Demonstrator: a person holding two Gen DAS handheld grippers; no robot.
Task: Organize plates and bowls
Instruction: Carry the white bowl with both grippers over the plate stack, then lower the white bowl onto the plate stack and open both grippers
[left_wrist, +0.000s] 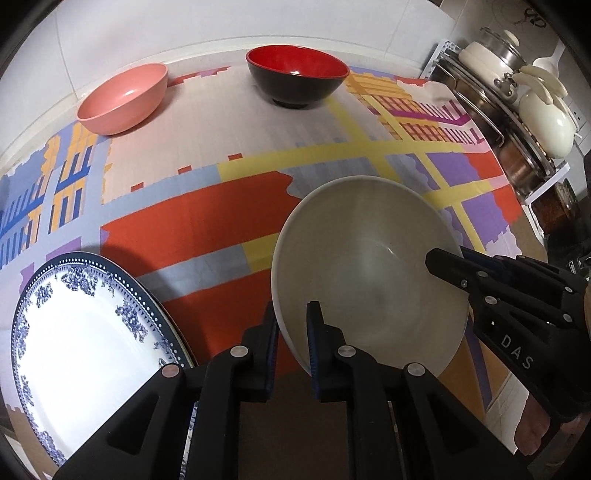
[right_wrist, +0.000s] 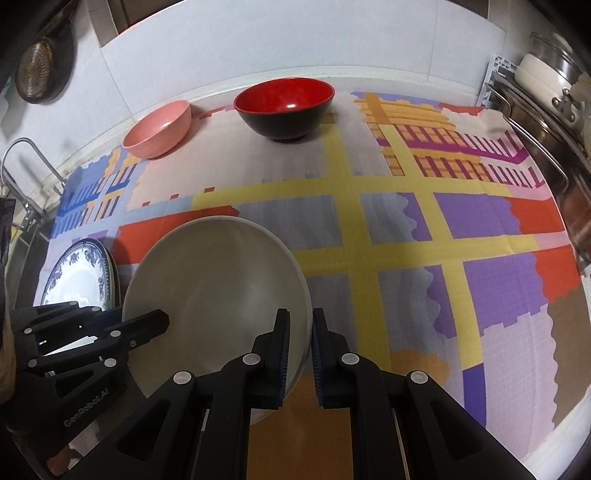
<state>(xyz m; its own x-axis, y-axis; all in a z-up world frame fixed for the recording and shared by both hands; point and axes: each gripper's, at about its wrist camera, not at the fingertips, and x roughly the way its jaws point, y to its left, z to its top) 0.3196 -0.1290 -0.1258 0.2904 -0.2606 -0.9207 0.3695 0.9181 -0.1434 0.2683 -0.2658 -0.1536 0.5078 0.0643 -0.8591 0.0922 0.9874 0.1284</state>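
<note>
Now both grippers (left_wrist: 291, 332) (right_wrist: 299, 332) pinch the grey bowl's (left_wrist: 365, 258) opposite rims.

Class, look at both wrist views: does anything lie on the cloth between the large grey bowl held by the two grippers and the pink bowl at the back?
Nothing visible does. The large grey bowl is clamped at its rim by the left gripper and right gripper. Only bare patterned tablecloth lies between it and the pink bowl; the red-and-black bowl stands off to the side.

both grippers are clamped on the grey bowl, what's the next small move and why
Probably lower the grey bowl to the cloth: the left gripper and right gripper pinch opposite rims, and it appears tilted. Whether it already touches down is unclear.
</note>
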